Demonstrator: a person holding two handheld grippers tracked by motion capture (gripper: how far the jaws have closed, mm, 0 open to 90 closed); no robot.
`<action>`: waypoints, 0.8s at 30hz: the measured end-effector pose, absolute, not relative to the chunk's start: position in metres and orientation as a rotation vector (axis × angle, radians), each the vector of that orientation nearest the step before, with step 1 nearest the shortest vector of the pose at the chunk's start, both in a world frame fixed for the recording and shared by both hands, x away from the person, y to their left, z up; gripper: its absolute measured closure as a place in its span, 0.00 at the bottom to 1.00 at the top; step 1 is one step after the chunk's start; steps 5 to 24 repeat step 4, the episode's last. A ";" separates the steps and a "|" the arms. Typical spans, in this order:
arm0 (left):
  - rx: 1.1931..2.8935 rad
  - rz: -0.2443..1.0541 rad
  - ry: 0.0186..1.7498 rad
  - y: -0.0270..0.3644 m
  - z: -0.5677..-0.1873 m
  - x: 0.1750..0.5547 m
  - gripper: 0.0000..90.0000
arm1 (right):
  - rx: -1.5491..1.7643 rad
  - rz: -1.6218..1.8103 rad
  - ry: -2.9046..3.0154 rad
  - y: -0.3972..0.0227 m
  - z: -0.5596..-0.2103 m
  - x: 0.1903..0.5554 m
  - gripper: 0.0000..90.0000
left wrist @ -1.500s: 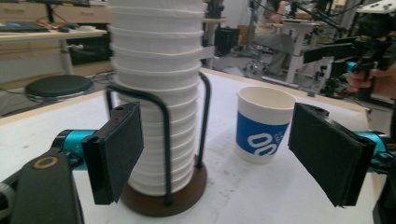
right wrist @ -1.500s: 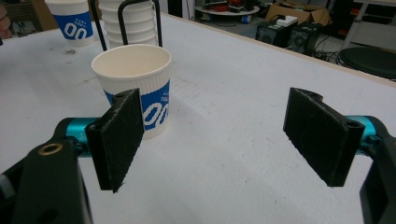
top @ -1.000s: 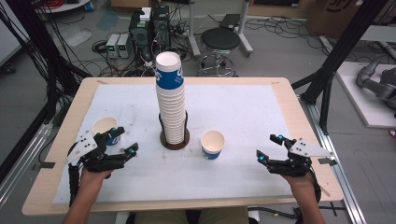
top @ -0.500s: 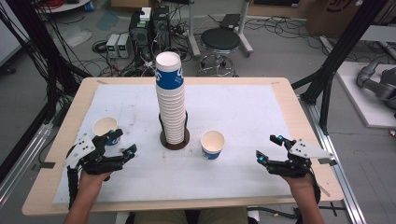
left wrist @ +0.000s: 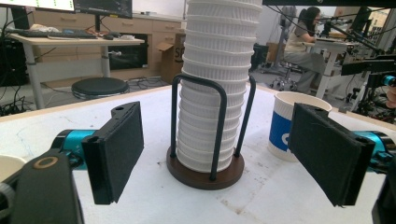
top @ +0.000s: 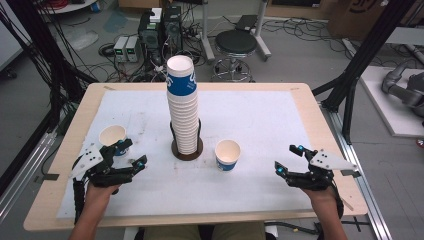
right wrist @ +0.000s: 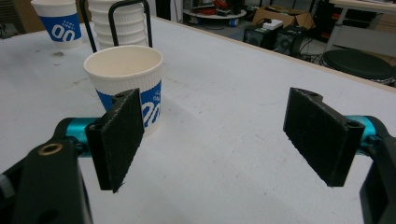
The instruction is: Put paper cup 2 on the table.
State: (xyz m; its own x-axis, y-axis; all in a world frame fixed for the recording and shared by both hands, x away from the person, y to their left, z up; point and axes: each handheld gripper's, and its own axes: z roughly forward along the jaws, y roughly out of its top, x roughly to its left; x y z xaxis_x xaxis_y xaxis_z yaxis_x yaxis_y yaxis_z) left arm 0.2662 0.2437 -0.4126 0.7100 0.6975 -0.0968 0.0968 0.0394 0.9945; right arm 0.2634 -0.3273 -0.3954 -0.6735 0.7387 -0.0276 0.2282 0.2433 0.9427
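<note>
Plainly, both my tools are released, holding nothing: left gripper (top: 134, 156) beside the cup (top: 112, 136) at its eleven o'clock, right gripper (top: 287, 160) well apart from the loose cup (top: 227, 154) at its nine o'clock. Paper cups are light and crushable; I'd pinch mid-wall gently. Since a second ago, nothing has shifted; both hands stay put.

Blue band of the paper cup (right wrist: 126, 95) – reads "00".
</note>
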 end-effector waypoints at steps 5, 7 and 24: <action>1.483 0.520 0.690 0.244 -0.413 0.266 0.20 | 0.890 1.433 2.050 -0.327 -0.396 0.263 0.23; 1.483 0.520 0.690 0.244 -0.413 0.266 0.20 | 0.890 1.433 2.050 -0.327 -0.396 0.263 0.23; 1.483 0.520 0.690 0.244 -0.413 0.266 0.20 | 0.890 1.433 2.050 -0.327 -0.396 0.263 0.23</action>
